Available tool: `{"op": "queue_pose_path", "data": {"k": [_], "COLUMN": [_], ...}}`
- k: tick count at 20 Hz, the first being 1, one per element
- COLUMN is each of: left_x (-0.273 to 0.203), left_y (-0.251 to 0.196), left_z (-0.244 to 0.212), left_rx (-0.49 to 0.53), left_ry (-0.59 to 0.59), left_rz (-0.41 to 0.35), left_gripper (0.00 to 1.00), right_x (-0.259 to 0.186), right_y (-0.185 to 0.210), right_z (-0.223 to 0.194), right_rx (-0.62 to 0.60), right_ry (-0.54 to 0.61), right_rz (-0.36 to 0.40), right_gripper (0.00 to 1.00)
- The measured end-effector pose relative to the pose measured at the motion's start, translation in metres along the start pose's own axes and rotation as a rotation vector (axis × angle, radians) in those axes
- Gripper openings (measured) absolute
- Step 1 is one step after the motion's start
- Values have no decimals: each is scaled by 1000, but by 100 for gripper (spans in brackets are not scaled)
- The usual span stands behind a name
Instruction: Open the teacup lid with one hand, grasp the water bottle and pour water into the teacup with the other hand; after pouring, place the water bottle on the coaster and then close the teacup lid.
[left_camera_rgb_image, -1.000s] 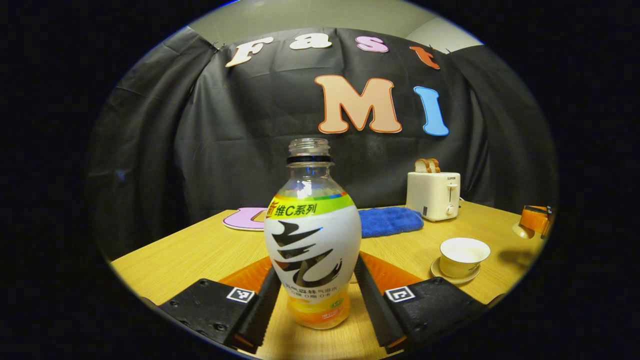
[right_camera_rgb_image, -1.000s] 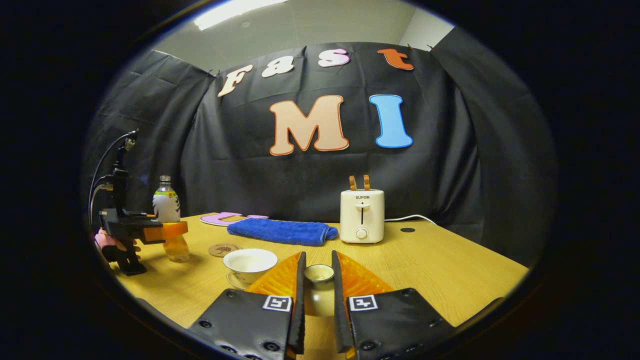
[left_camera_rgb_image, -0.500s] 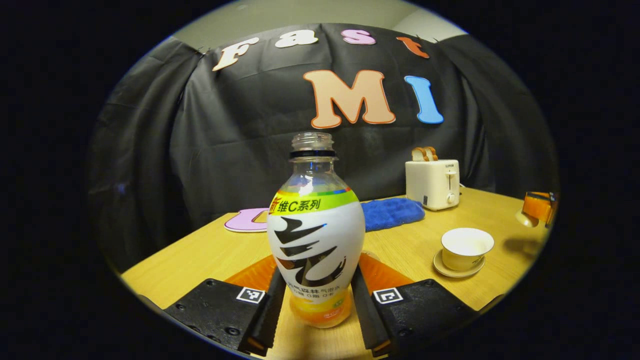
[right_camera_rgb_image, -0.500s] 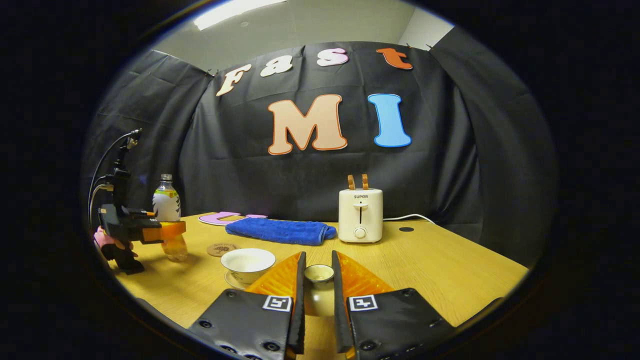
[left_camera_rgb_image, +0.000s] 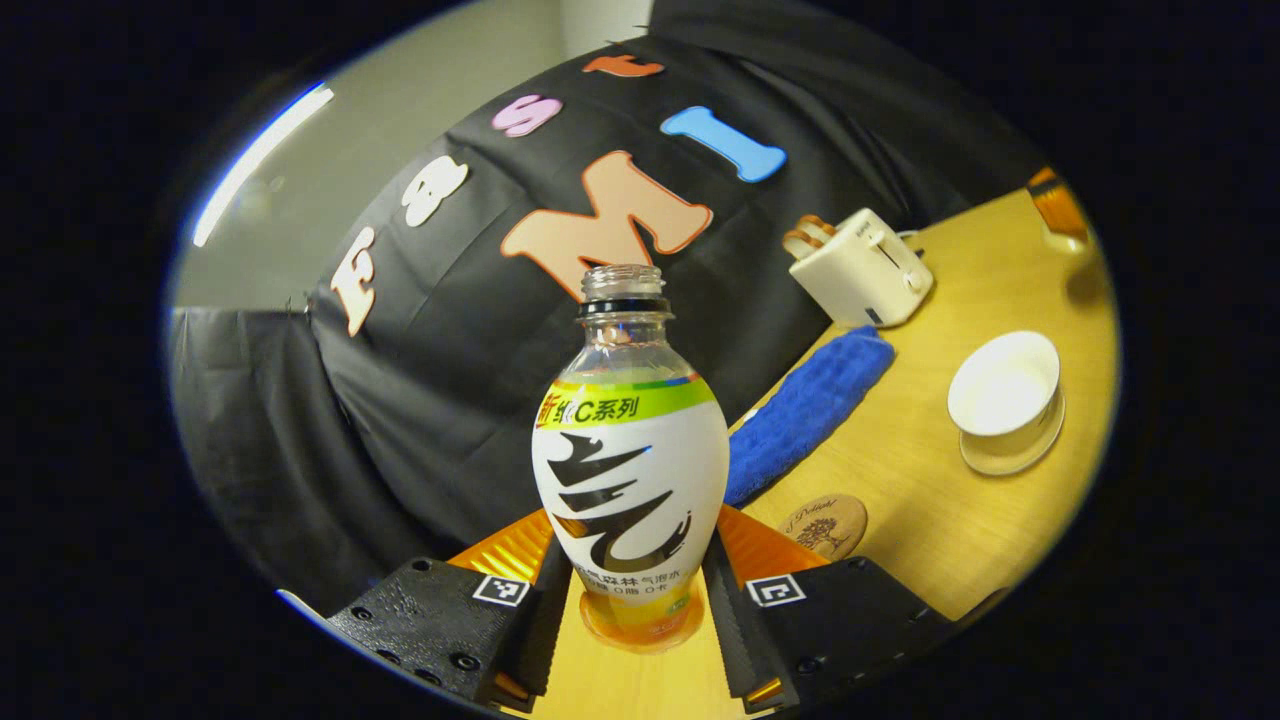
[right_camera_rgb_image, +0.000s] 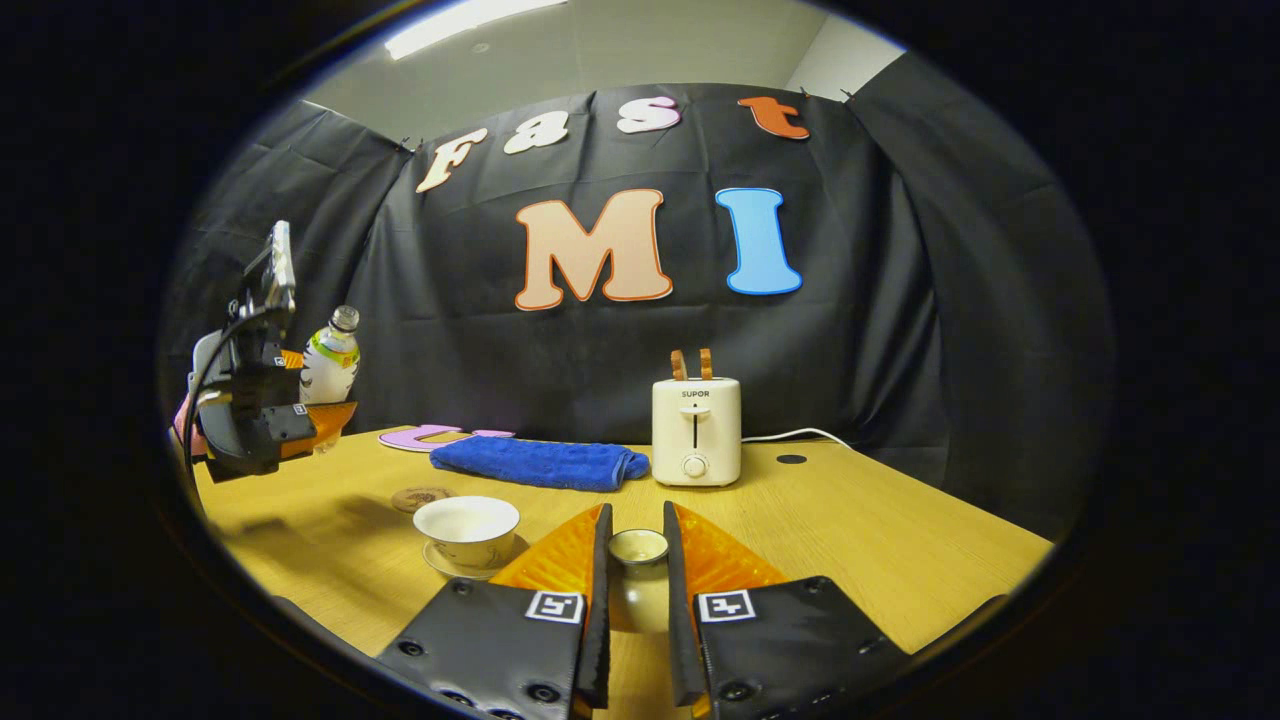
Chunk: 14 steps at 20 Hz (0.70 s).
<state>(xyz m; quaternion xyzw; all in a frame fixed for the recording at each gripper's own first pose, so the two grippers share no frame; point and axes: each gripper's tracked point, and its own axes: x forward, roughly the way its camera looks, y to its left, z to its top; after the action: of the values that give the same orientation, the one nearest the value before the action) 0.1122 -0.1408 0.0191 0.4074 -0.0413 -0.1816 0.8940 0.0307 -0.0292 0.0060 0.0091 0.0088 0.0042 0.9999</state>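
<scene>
Left gripper view: the left gripper (left_camera_rgb_image: 635, 600) is clamped on the uncapped clear plastic water bottle (left_camera_rgb_image: 630, 470), lifted and tilting toward the open white porcelain teacup (left_camera_rgb_image: 1003, 385); I'd tip slowly, mouth right over the rim. Right gripper view: the right gripper (right_camera_rgb_image: 634, 600) is pinching the small white teacup lid (right_camera_rgb_image: 638, 547), parked just beside the cup on the wooden table (right_camera_rgb_image: 900, 540).

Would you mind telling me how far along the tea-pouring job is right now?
Done: the teacup stands open, its lid clamped in the right hand-held gripper. In hand: the left hand-held gripper grips the uncapped water bottle, lifted and tilted. Left: pouring, setting the bottle on the coaster, closing the lid.
</scene>
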Motion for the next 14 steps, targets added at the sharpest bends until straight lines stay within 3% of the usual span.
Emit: {"op": "queue_pose_path", "data": {"k": [6, 9, 14], "left_x": [-8, -11, 4], "left_y": [-38, -49, -52], "left_z": [11, 7, 4], "left_rx": [370, 448, 608], "left_ry": [-48, -45, -37], "left_rz": [-46, -69, -78], "left_gripper": [62, 61, 62], "right_x": [0, 1, 1], "right_y": [-18, -19, -16], "right_z": [1, 1, 1], "right_rx": [65, 102, 57], "right_ry": [1, 5, 1], "right_rz": [-31, -16, -20], "right_gripper": [27, 28, 29]}}
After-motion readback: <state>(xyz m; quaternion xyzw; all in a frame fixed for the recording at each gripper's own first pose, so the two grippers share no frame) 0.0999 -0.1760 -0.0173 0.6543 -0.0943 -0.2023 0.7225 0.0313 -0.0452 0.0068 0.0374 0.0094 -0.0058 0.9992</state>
